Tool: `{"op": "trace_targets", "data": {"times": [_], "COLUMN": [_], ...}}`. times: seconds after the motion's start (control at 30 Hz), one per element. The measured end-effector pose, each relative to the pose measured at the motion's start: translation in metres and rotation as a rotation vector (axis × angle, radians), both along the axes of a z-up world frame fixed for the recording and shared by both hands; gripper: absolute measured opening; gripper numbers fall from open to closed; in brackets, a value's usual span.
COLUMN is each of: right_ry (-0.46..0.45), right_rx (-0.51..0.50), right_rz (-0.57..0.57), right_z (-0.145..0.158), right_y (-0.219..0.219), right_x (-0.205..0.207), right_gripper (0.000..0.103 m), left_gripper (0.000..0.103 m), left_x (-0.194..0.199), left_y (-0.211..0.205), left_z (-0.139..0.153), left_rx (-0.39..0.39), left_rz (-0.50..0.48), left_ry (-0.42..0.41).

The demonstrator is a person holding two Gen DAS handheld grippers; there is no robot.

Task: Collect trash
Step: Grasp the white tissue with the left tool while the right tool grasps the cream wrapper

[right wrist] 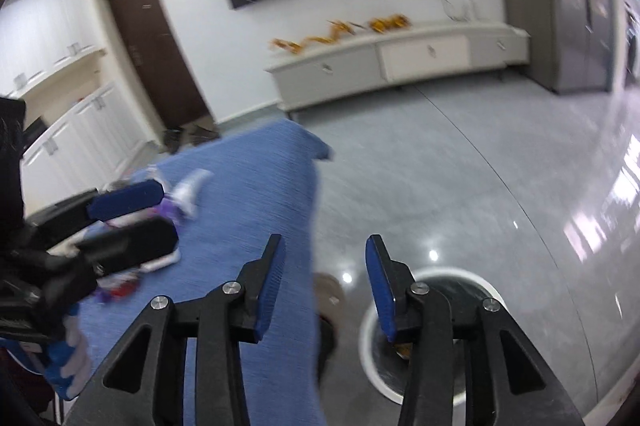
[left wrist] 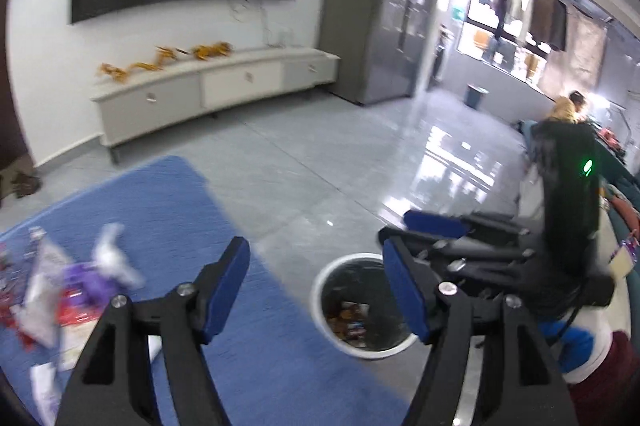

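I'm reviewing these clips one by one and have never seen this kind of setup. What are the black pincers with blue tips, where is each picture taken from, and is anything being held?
There is no robot here. A person holds a two-finger tool in each hand, and a wide-angle camera on each tool looks forward along its fingers, so each picture shows its own pincers at the bottom.

One picture comes from the left gripper, the other from the right gripper. Each also shows the other tool off to one side. Both grippers are open with nothing between the blue pads.

Below them on the grey floor stands a round white-rimmed trash bin with some wrappers already inside. Beside it is a blue cloth-covered surface with a pile of crumpled wrappers and paper not yet collected. The pictures are blurred.
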State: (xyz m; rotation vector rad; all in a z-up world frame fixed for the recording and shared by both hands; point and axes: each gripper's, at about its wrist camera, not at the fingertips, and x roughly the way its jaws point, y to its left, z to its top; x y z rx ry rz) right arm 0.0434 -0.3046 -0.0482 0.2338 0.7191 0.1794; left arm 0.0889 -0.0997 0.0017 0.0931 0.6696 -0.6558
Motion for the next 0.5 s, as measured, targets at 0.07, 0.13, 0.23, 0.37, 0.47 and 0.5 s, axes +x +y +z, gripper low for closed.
{"op": "trace_targets", "data": {"times": [0.07, 0.13, 0.23, 0.37, 0.47, 0.5], "right_ry": [-0.033, -0.058, -0.076, -0.073, -0.048, -0.034], "right_rx": [-0.003, -0.016, -0.013, -0.001, 0.021, 0.025], "right_rz": [0.048, 0.092, 0.153, 0.221, 0.276, 0.296], "right_z": [0.018, 0.032, 0.046, 0.055, 0.052, 0.049], "right_y": [0.025, 0.049, 0.08, 0.12, 0.147, 0.157], "right_x": [-0.002, -0.004, -0.005, -0.002, -0.001, 0.003], "right_gripper": [0.042, 0.042, 0.043, 0.045, 0.047, 0.048], "left_gripper": [0.068, 0.068, 0.068, 0.068, 0.068, 0.068], "left_x": [-0.003, -0.008, -0.017, -0.021, -0.021, -0.02], "left_y": [0.032, 0.069, 0.123, 0.189, 0.232, 0.246], "left_z": [0.004, 0.009, 0.011, 0.009, 0.001, -0.005], "left_rx": [-0.008, -0.014, -0.017, -0.012, 0.006, 0.011], "left_rz": [0.045, 0.111, 0.206, 0.325, 0.411, 0.435], "left_ry": [-0.004, -0.019, -0.033, -0.035, -0.016, -0.006]}}
